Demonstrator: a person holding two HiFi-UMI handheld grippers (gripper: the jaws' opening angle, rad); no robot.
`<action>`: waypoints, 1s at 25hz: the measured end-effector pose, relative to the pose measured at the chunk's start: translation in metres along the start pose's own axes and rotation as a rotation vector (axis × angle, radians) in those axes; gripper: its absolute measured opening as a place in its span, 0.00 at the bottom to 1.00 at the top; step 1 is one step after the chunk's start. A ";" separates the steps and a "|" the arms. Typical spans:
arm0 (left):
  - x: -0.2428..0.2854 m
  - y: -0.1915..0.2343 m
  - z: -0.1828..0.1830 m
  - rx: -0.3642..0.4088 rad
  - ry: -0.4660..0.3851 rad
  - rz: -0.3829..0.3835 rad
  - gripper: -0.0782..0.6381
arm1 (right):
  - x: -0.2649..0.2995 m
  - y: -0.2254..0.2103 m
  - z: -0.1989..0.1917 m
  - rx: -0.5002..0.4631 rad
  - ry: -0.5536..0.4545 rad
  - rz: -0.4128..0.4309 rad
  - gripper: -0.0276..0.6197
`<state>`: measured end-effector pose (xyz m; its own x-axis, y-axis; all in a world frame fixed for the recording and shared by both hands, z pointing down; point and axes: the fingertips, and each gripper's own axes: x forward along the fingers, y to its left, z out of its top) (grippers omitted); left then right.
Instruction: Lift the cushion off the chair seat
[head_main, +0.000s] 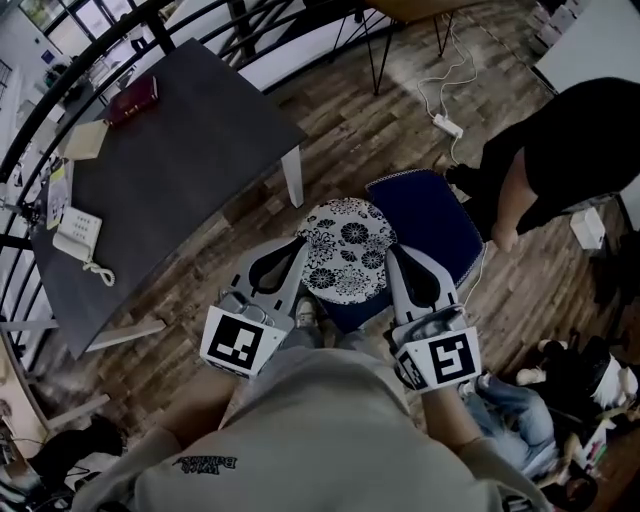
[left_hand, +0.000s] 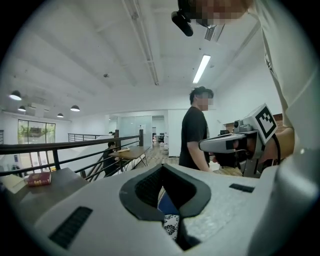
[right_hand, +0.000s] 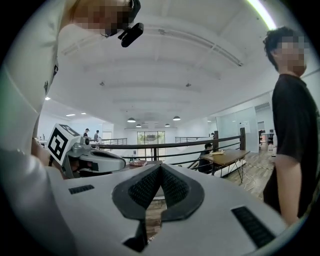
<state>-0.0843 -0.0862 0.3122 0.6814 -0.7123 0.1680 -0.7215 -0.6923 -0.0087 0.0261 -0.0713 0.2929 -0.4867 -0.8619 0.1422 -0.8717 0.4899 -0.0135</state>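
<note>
Head view, step: the reach before the grasp. The cushion (head_main: 345, 250) seems to lie on the blue seat (head_main: 435, 220).
Head view, pose: the left gripper (head_main: 293, 247) and right gripper (head_main: 393, 258) flank it closely, pointing away from the body.
Left gripper view, fingers: together and empty, with cushion print showing through the gap.
Right gripper view, fingers: together and empty.
Next: probably part the jaws, take an edge and raise it.

Cushion (head_main: 347, 247) black-white floral; table (head_main: 170, 170) dark grey.
</note>
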 end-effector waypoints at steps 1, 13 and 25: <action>0.002 -0.001 -0.002 -0.006 0.010 0.007 0.12 | 0.001 -0.004 -0.002 0.001 0.002 0.000 0.05; 0.036 0.009 -0.031 -0.043 0.071 0.044 0.12 | 0.021 -0.037 -0.036 0.046 0.068 -0.004 0.05; 0.124 0.033 -0.091 -0.049 0.128 -0.013 0.12 | 0.088 -0.107 -0.136 0.067 0.239 -0.102 0.38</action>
<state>-0.0346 -0.1866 0.4229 0.6714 -0.6808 0.2927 -0.7203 -0.6924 0.0418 0.0840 -0.1820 0.4414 -0.3753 -0.8472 0.3760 -0.9213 0.3855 -0.0512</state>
